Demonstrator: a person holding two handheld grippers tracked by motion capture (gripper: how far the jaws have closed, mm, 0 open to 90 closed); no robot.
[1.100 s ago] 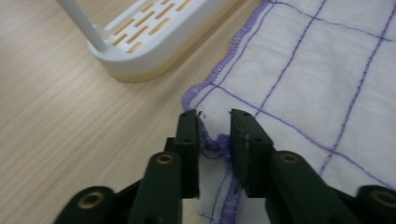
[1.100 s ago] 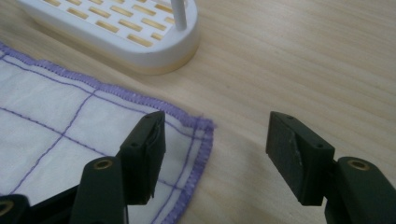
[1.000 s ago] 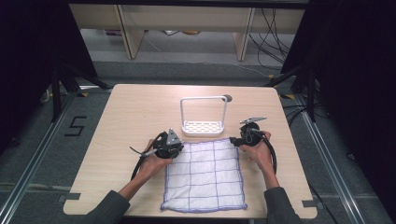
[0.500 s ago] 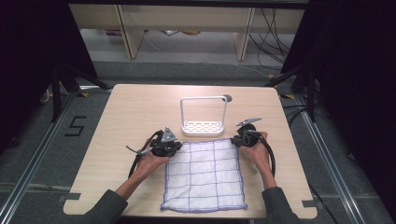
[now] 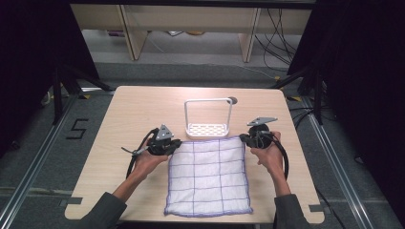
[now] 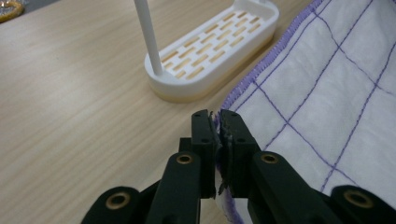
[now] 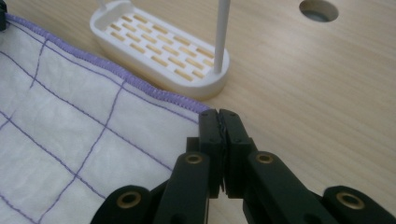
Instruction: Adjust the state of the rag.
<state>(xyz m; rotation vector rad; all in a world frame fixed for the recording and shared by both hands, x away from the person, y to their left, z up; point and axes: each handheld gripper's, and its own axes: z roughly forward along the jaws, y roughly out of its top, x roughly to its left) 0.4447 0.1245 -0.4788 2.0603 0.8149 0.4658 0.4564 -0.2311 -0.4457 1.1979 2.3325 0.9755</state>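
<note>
Saw the white cloth [image 5: 208, 175] lying flat just in front of the white rack [image 5: 208, 118], its two far corners pinched tight, one in the left gripper [image 6: 218, 122], one in the right gripper [image 7: 218, 120], jaws just closed.

Cloth [image 6: 327, 93], pinched at its corners in both claws: woven textile, white, matt, with a slightly fuzzy nap; thin purple grid threads and a purple overlocked hem. Rack [image 7: 163, 51], just beyond the claws: white plastic, smooth, faint sheen, slotted base over a cream underlayer, with thin smooth white uprights. Bench [image 7: 303, 93], under the claws: pale wood-grain laminate, smooth, low satin finish. Left claw [image 6: 218, 135] and right claw [image 7: 219, 135]: black matt plastic jaws with brass-coloured metal pivot bushings.
</note>
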